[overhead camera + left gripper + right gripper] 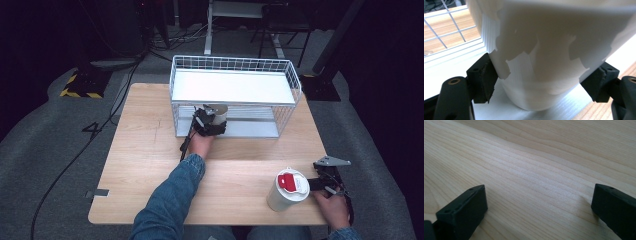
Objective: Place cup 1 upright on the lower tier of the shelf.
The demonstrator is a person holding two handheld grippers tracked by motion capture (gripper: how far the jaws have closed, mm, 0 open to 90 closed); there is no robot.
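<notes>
Black jaws of the left gripper pinch a white plastic cup low on its ribbed wall, pads pressed to both sides. This cup stands on the lower white shelf of a white wire rack, just inside the open front, with the upper shelf close above it. Wire mesh closes the rack's sides. Near the table's front edge, the right gripper rests spread and empty on the light wooden table, beside a white tumbler with a red lid.
</notes>
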